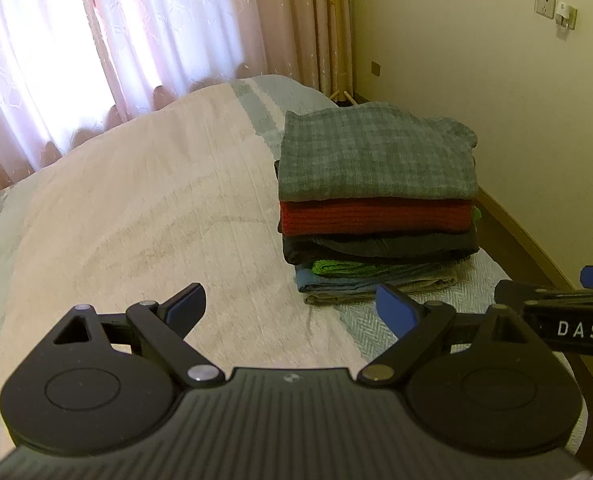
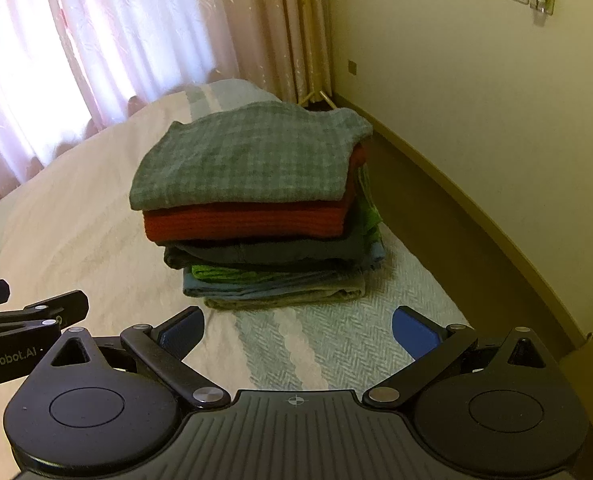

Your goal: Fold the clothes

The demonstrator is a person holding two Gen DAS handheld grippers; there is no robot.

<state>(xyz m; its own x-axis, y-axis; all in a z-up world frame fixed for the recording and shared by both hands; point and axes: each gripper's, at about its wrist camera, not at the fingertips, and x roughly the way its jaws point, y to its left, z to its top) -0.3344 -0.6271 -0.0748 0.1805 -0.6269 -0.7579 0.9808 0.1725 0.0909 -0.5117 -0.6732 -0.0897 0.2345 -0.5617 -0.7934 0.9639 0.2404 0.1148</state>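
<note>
"DAS" on right gripper (image 1: 568,300) body; "enRobot.AI" (start cut off) on left gripper (image 2: 28,312).

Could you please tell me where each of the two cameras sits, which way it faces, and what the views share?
Left wrist: on the left tool, facing forward over the bed; the stack of folded clothes lies ahead to the right, and the right tool enters from the right.
Right wrist: on the right tool, facing the stack head-on; the left tool shows at the left.
Shared: stack, bed, curtains, wall socket.
</note>
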